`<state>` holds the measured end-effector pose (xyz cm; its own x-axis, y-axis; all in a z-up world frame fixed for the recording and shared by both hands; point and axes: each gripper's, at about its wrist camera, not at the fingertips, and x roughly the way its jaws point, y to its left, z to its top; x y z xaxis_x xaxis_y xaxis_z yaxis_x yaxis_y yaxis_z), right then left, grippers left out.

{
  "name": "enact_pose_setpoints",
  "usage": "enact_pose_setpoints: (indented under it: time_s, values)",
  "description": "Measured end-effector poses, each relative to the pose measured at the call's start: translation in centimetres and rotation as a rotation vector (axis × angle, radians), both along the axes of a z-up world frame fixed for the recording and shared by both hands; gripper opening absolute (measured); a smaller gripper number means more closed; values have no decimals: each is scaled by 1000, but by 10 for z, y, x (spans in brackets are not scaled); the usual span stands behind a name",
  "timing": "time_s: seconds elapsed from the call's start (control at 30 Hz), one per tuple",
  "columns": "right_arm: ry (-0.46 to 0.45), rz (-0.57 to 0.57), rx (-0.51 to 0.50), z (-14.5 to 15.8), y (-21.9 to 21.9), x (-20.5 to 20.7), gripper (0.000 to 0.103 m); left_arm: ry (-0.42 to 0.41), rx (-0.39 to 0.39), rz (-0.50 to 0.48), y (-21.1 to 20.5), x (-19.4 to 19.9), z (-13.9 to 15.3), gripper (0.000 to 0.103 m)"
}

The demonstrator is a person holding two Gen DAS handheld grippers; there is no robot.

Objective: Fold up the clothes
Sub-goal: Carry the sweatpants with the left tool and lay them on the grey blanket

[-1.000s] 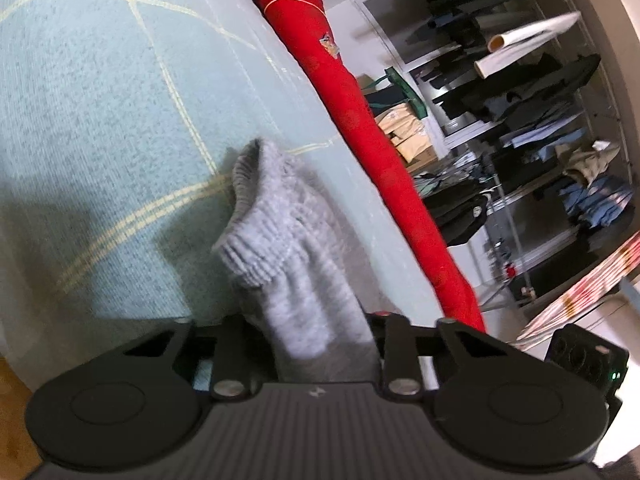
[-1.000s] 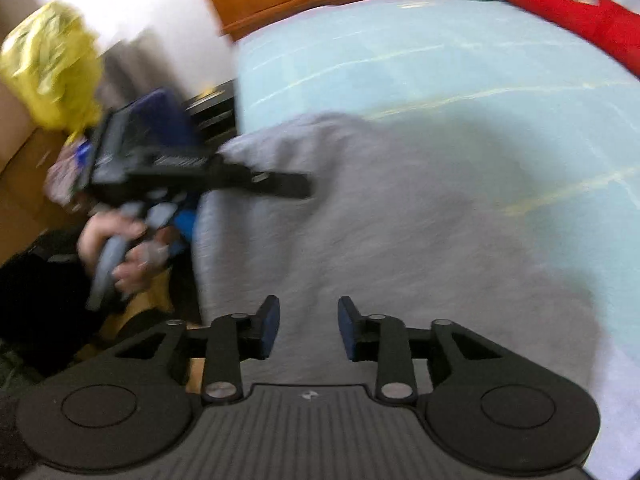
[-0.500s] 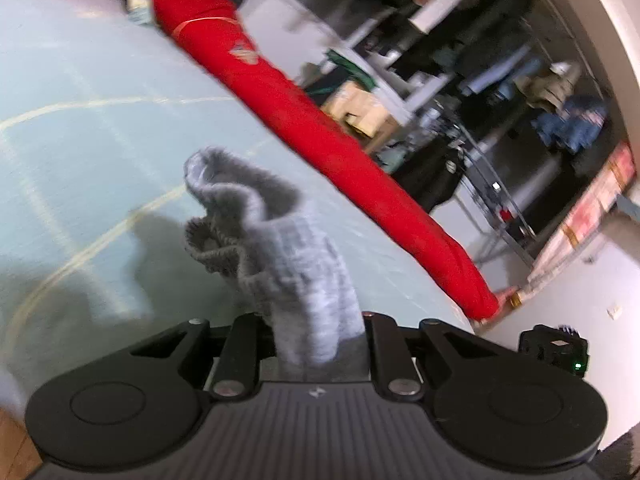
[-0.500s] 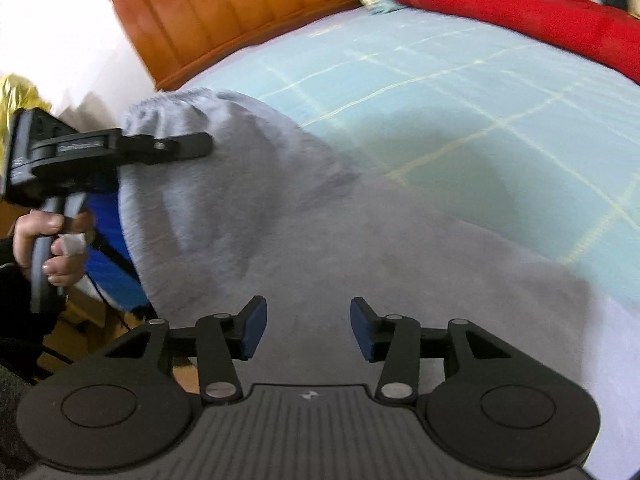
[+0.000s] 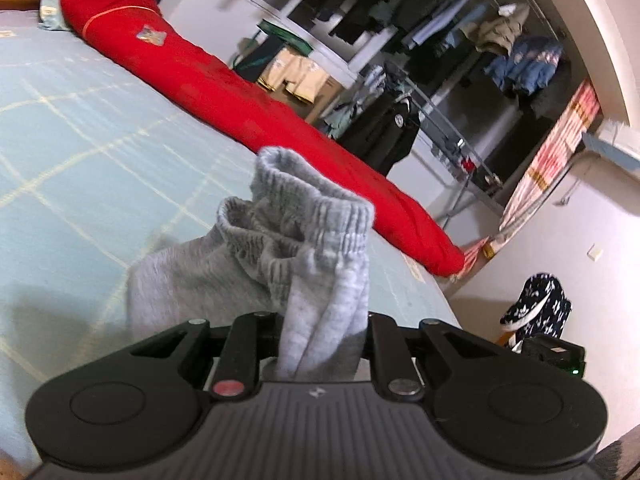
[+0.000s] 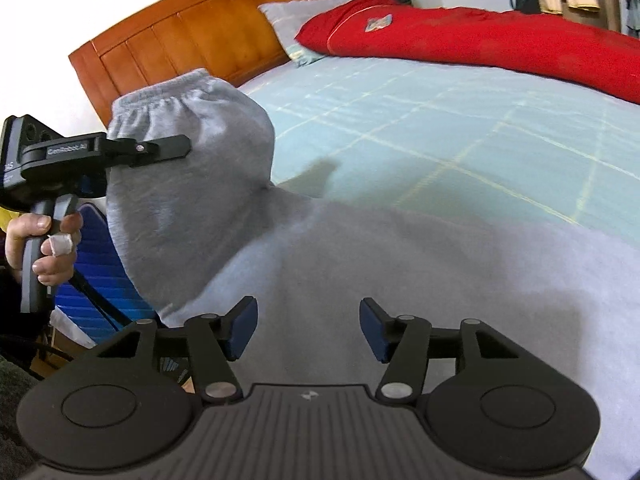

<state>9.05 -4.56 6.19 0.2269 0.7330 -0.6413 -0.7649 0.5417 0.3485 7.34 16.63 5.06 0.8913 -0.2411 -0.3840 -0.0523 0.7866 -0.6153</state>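
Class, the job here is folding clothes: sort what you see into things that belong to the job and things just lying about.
Belongs to the job:
- grey sweatpants
- left gripper, shut on the sweatpants' bunched cloth
- right gripper, jaws opening, nothing between them
- bed, the folding surface

Just lying about:
- red quilt
- pillow
- hanging clothes
- shoe

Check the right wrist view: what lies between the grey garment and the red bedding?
Only bare light-blue checked sheet lies between the grey garment and the red bedding; nothing rests on that stretch. The right wrist view shows this.
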Motion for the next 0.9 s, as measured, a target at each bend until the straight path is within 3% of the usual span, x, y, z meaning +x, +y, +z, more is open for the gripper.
enact_pose_setpoints:
  time_s: [0.4, 0.57, 0.7, 0.9]
  values:
    - [19, -87, 73, -6, -96, 11, 64, 118, 131, -74, -101, 42, -18, 15]
    - [41, -102, 78, -16, -112, 15, 64, 195, 204, -121, -132, 55, -40, 15]
    - [48, -114, 77, -20, -118, 19, 64, 247, 211, -121, -139, 64, -60, 15]
    - [53, -133, 68, -24, -131, 10, 64, 202, 209, -100, -144, 69, -51, 15]
